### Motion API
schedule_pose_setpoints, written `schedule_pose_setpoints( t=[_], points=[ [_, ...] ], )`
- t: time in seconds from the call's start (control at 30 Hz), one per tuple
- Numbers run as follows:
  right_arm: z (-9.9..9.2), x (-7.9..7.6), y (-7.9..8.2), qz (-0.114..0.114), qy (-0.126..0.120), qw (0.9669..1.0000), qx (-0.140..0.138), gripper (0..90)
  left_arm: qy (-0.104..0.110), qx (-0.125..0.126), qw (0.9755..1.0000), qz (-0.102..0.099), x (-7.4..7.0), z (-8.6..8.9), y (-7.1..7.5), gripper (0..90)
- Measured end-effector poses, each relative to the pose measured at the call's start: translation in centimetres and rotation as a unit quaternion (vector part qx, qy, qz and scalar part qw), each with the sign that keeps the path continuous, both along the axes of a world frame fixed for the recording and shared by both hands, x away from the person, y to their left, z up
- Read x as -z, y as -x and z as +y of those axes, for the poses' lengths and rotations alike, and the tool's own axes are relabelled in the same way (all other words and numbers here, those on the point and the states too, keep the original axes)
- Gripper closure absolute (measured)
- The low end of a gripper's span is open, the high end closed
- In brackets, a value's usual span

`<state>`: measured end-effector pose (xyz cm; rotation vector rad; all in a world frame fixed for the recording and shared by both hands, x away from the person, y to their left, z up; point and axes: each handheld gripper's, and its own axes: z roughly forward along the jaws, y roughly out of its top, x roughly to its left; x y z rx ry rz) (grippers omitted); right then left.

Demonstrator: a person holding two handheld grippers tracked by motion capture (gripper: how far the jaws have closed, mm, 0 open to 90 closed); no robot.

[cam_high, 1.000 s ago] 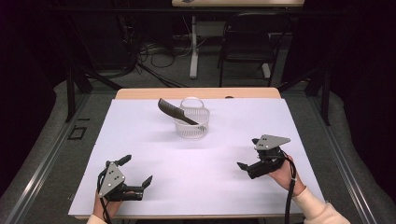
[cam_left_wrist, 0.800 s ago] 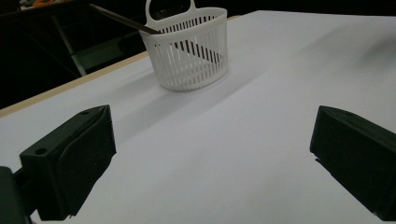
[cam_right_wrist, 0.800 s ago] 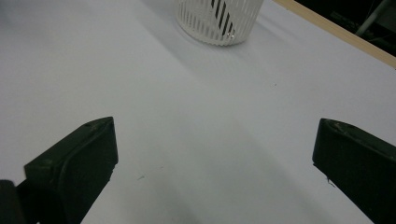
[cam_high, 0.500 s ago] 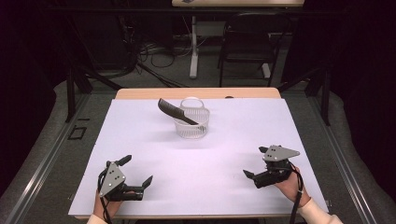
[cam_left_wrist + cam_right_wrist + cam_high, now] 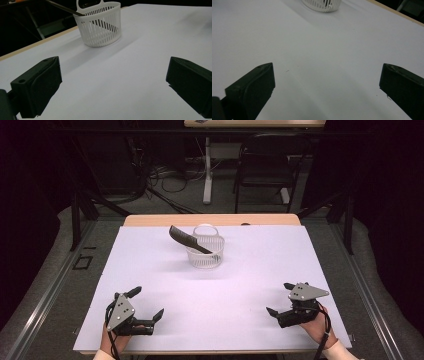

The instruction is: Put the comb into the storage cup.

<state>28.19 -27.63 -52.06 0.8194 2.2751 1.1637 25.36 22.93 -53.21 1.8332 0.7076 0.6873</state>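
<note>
Resting low near the table's (image 5: 150, 270) front edge, both grippers sat well apart from the work, and the basket (image 5: 205, 252) lay ahead of them, toward the far side and a little left of centre. A dark comb (image 5: 189, 239) stood in it at a slant, its lower end inside the basket and its upper end jutting out over the rim up and to the left in the high view; that slant was its long axis, running from far-left down to near-right. The left gripper (image 5: 147, 306) seemed the nearer of the two, though not by much, and in its own view the basket (image 5: 100, 23) sat ahead and slightly left of the gap between the jaws, with the comb (image 5: 63, 8) poking out toward the upper left. The right gripper (image 5: 281, 300) pointed inward and forward; its view caught just the basket's (image 5: 322, 5) lower edge at the top. Both sets of jaws stood wide apart with nothing between them. Each hand held its gripper close above the white sheet, jaws aimed toward the middle, forearms coming in from the front corners. A reach for the comb's free end would probably fall to the left side.
</note>
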Motion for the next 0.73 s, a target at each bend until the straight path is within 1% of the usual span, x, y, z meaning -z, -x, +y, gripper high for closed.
schedule_pose_setpoints(
  t=[0.07,0.2,0.27,0.33,0.4,0.43,0.53,0.63,0.73],
  points=[
    [-0.1,-0.1,0.2,-0.003,0.003,1.0000,-0.001,0.0,0.000,0.000,1.0000,0.000,0.0,0.1,0.0,0.2],
    [-0.3,-0.1,0.7,-0.009,0.000,1.0000,-0.001,0.0,0.000,-0.002,1.0000,0.000,0.0,0.1,0.1,0.2],
    [-0.4,0.0,1.0,-0.011,-0.005,0.9999,-0.001,0.0,-0.001,-0.002,1.0000,0.000,0.0,0.1,0.1,0.2],
    [-0.5,0.1,1.2,-0.012,-0.003,0.9999,0.002,0.0,-0.002,0.000,1.0000,0.001,0.0,0.0,0.0,0.2],
    [-0.6,0.1,1.3,-0.009,0.000,0.9999,0.006,0.0,-0.003,0.000,1.0000,0.002,0.0,0.0,0.1,0.2],
    [-0.7,0.1,1.3,-0.012,0.000,0.9999,0.008,0.0,-0.003,-0.001,1.0000,0.001,0.0,0.0,0.1,0.2],
    [-0.9,0.0,1.5,-0.017,-0.009,0.9998,0.011,0.0,-0.002,-0.002,1.0000,0.002,0.0,0.1,0.0,0.2],
    [-0.9,0.1,1.5,-0.015,-0.009,0.9998,0.008,0.0,-0.002,0.001,1.0000,0.004,0.1,0.0,-0.2,0.2],
    [-0.9,0.0,1.6,-0.020,-0.008,0.9998,0.004,0.0,-0.003,0.001,1.0000,0.004,0.1,-0.1,-0.2,0.2]
  ],
)
